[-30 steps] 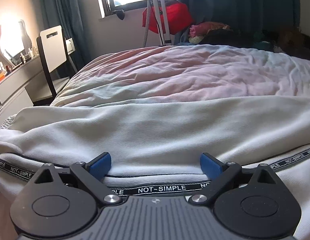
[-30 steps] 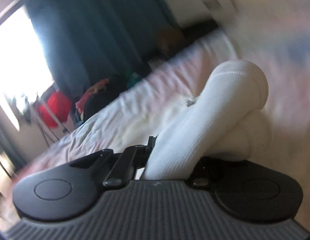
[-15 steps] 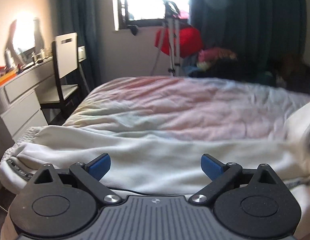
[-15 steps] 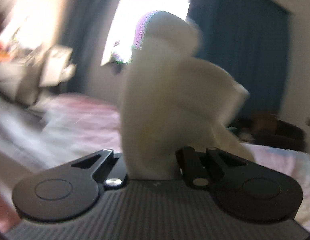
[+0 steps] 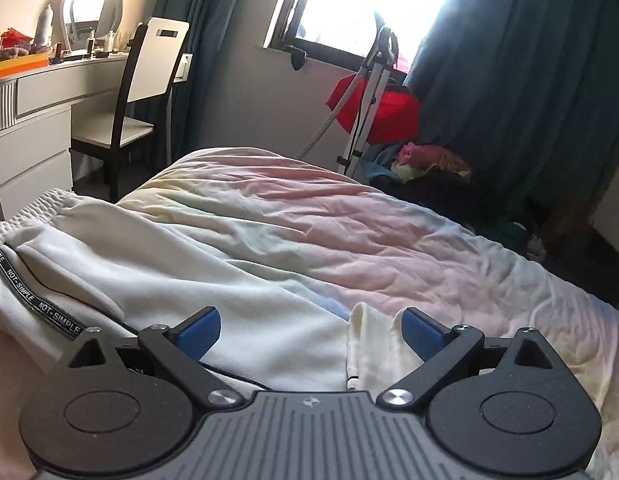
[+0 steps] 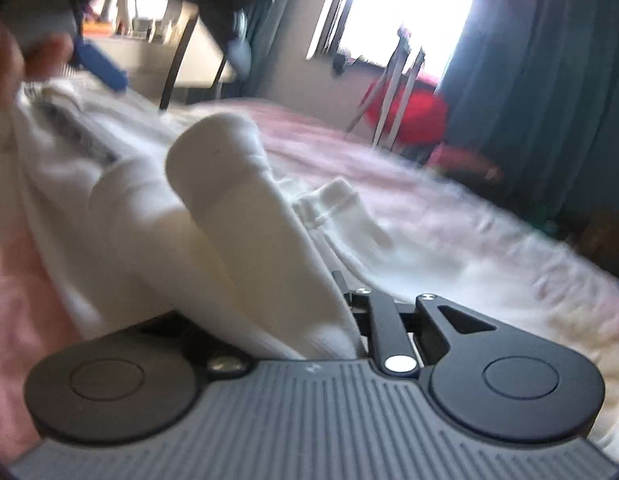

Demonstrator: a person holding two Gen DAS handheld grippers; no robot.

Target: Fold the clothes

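White sweatpants [image 5: 141,276] with a black "NOT-SIMPLE" side stripe [image 5: 41,300] lie across the near side of the bed; the elastic waistband is at the left. My left gripper [image 5: 309,330] is open just above the pants, blue pads wide apart, and a pale cuff [image 5: 369,344] lies by its right finger. My right gripper [image 6: 341,304] is shut on a leg end of the white sweatpants [image 6: 237,208], whose ribbed cuffs stick up in front of the camera. The rest of the pants [image 6: 61,136] spreads to the left. The left gripper's blue pad [image 6: 103,66] shows at top left.
The bed has a rumpled pink and pale quilt [image 5: 349,232]. A white chair [image 5: 145,80] and a white dresser [image 5: 33,120] stand at the left. A tripod [image 5: 373,92] with a red bag [image 5: 377,108], a clothes pile [image 5: 425,160] and dark blue curtains [image 5: 529,80] are behind the bed.
My right gripper has swung the held leg end over from the right toward the waistband side and lowered it. My left gripper has lifted, so the waistband now lies at its far left.
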